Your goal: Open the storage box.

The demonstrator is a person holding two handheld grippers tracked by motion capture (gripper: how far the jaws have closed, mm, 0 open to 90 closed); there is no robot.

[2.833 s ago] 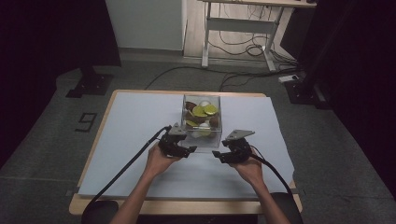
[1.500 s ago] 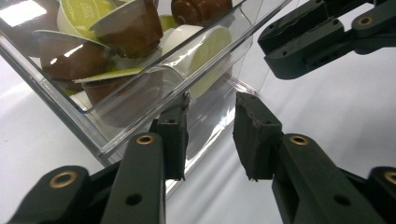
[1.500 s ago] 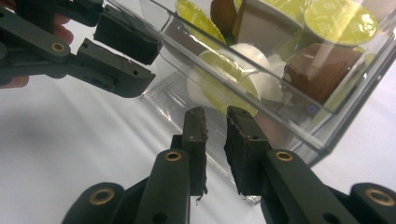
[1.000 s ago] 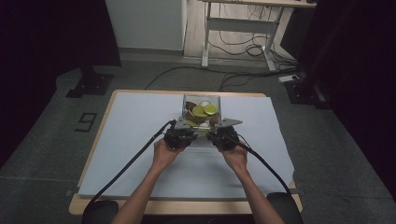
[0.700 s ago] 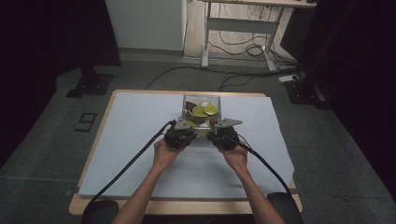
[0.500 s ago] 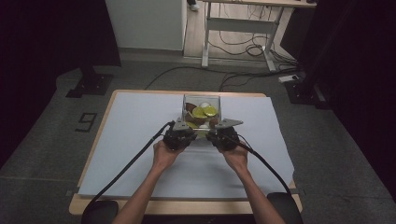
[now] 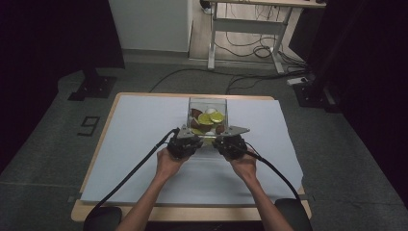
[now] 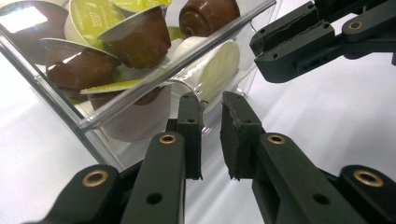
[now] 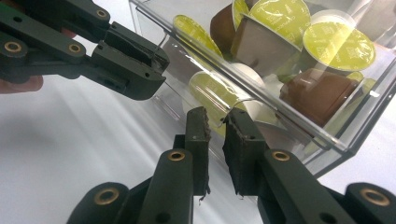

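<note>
where clear wall [image 8: 140, 86] blurs, pods [image 8: 140, 35] indistinct

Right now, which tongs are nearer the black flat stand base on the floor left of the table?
Left. The left tongs are at the near wall of the clear plastic box, toward the black stand base; the right tongs sit beside them, farther away.

Just ahead of the matt black plastic left tongs [image 8: 210, 135] stands a clear, glossy plastic box [image 8: 140, 88] of capsules [image 8: 135, 35] with shiny foil lids. Brass-looking rivets dot the arms; the worn pads [image 9: 201, 140] look rough-edged. Beneath the tongs, the pale sheet [image 7: 144, 125] looks smooth on the wooden worktop [image 7: 103, 144].
</note>
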